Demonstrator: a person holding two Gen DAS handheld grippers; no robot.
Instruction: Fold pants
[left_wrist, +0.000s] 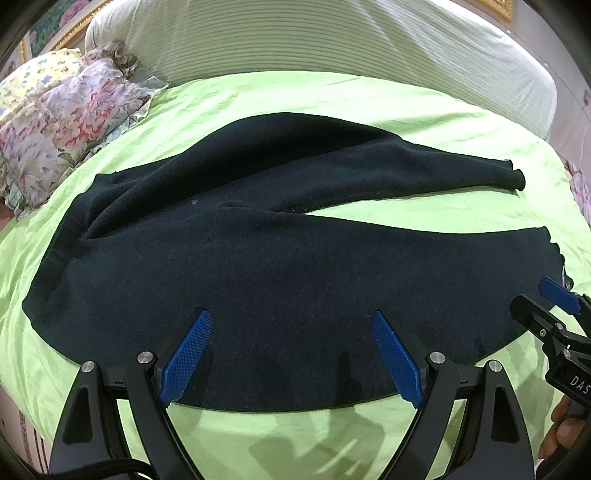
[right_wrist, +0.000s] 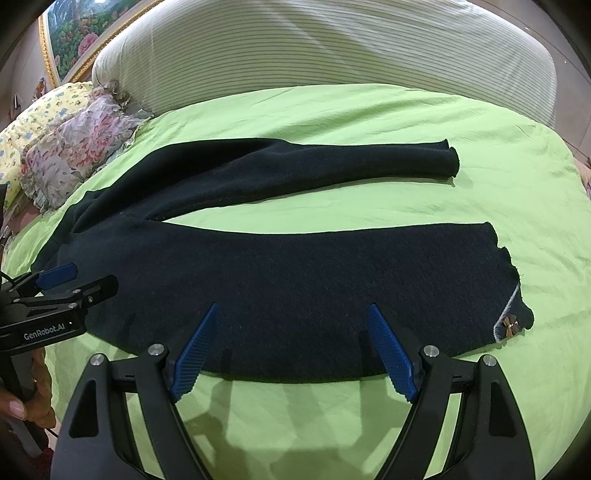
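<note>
Dark navy pants (left_wrist: 280, 280) lie spread flat on a lime-green bed sheet (left_wrist: 332, 99), waist at the left, two legs splayed to the right. They also show in the right wrist view (right_wrist: 295, 280); a small brown bow (right_wrist: 509, 325) sits at the near leg's hem. My left gripper (left_wrist: 291, 317) is open, above the pants' near edge. My right gripper (right_wrist: 293, 310) is open, above the near leg. Each gripper shows in the other's view: the right gripper (left_wrist: 554, 299) at the right edge, the left gripper (right_wrist: 70, 280) at the left edge.
Floral pillows (left_wrist: 55, 125) lie at the back left on the sheet (right_wrist: 332, 110). A striped white bolster (left_wrist: 332, 40) runs along the back. A framed flower painting (right_wrist: 74, 29) hangs behind. The sheet extends in front of the pants.
</note>
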